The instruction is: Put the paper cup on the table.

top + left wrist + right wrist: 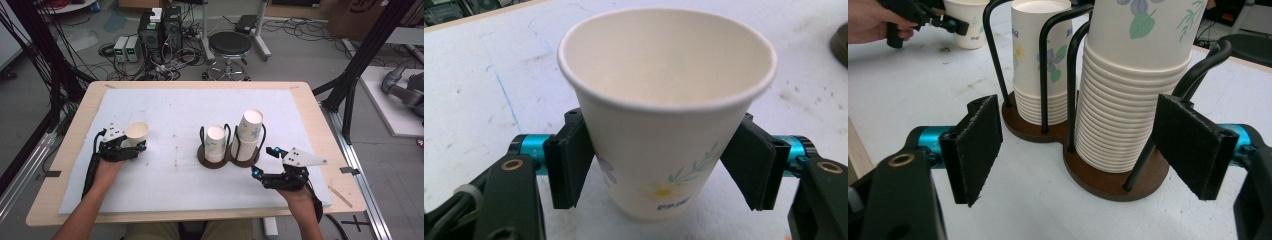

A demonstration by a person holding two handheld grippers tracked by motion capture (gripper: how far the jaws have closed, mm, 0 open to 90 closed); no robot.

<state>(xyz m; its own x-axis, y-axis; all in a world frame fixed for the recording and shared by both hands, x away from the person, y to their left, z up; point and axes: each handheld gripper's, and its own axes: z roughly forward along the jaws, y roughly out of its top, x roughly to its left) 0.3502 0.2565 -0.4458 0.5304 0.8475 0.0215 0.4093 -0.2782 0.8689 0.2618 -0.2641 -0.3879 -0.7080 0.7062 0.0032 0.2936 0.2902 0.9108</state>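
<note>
A single paper cup stands upright, mouth up, on the white table mat at the left of the table, set squarely between the two black pads of the left gripper. In the left gripper view the left pad lies against the cup's flowered wall low on its side, and the right pad sits at the opposite wall, so the jaws pinch the cup just above its base.

Well apart to the right, near the middle of the mat, a dark wooden cup holder with black wire hoops carries two stacks of nested paper cups: a shorter stack on the left and a taller stack on the right.

The right gripper rests on the mat just near and right of the holder, its jaws spread wide on either side of the taller stack's foot and touching nothing, as the right gripper view shows.
</note>
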